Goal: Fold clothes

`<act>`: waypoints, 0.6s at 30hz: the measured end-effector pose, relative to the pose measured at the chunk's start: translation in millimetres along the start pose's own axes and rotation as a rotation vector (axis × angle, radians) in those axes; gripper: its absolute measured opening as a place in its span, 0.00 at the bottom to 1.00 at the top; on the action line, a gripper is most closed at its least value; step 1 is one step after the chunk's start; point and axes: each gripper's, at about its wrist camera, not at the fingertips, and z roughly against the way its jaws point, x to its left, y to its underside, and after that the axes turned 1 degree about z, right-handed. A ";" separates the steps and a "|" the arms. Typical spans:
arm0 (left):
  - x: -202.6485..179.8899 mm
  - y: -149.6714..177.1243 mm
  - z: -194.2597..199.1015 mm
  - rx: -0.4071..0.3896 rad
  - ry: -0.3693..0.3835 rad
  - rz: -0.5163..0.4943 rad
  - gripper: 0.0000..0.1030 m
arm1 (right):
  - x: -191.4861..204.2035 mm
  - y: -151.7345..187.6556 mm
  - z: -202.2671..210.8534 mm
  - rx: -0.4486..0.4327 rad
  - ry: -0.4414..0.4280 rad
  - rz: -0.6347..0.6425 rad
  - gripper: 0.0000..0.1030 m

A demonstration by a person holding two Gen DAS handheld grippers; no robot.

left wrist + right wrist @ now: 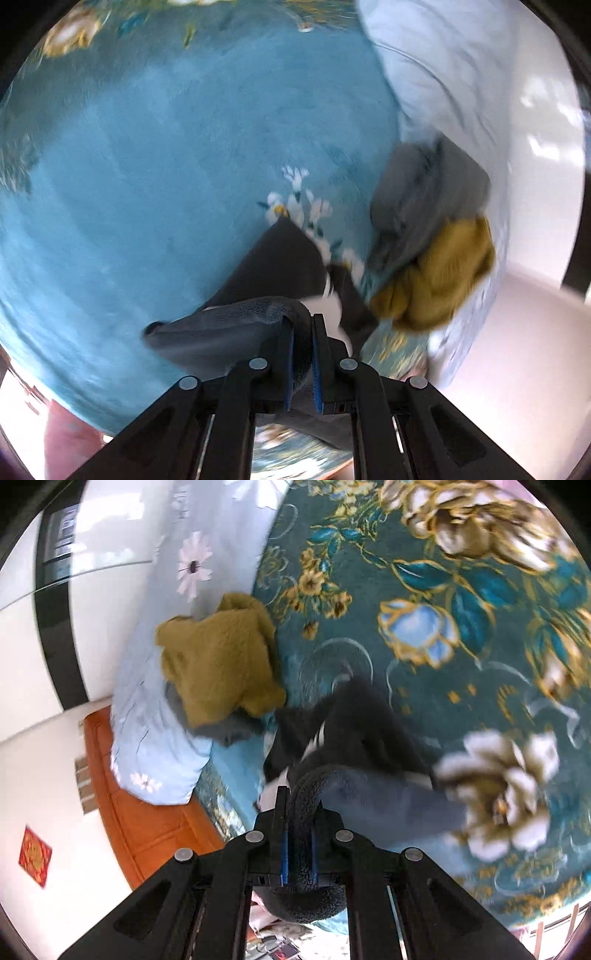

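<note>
Between the blue pads of our left gripper [303,354] a thick roll of the dark grey garment [273,258] is pinched, the jaws nearly together with only the cloth between them. Our right gripper [298,843] shows the same: jaws almost closed, clamped on a fold of that same dark cloth. From each pair of tips the garment runs forward and down toward the teal floral blanket [147,166], so it hangs between our two hands, its length stretching away from the fingers rather than across them. A white patch shows in the dark fabric just past the tips. Neither hand is nearer, since each already has its own hold. Beyond the garment, a mustard knit [218,664] lies heaped on a grey piece [424,184], against the pale blue pillow [155,746]. We judge that the coming move depends on keeping the free end clear of that heap as it settles on open blanket.
</note>
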 end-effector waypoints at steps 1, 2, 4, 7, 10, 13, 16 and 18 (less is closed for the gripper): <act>1.6 -3.6 -5.8 -0.006 0.019 0.050 0.11 | -0.5 -9.1 -8.0 0.008 0.005 -0.010 0.10; 3.6 -6.5 -9.3 -0.010 0.055 0.103 0.12 | -0.4 -17.4 -14.2 0.013 0.010 -0.021 0.12; 6.5 -11.6 -6.9 -0.036 0.151 0.168 0.22 | -0.8 -31.2 -22.1 0.018 0.007 -0.026 0.14; 8.6 -19.2 4.1 -0.096 0.258 0.195 0.40 | -5.4 -45.8 -24.0 0.003 0.003 -0.002 0.22; 12.1 -25.1 11.5 -0.156 0.196 0.155 0.46 | -16.8 -58.5 -15.6 -0.042 -0.016 -0.017 0.25; 20.0 -24.4 -2.4 -0.142 0.023 0.074 0.47 | -29.4 -64.3 -21.6 -0.030 0.066 -0.007 0.26; 27.9 -19.7 -24.2 -0.106 -0.169 -0.024 0.49 | -32.4 -60.6 -44.8 0.048 0.140 0.052 0.27; 28.7 -16.4 -38.5 -0.090 -0.262 -0.088 0.55 | -30.2 -57.2 -64.7 0.092 0.173 0.096 0.38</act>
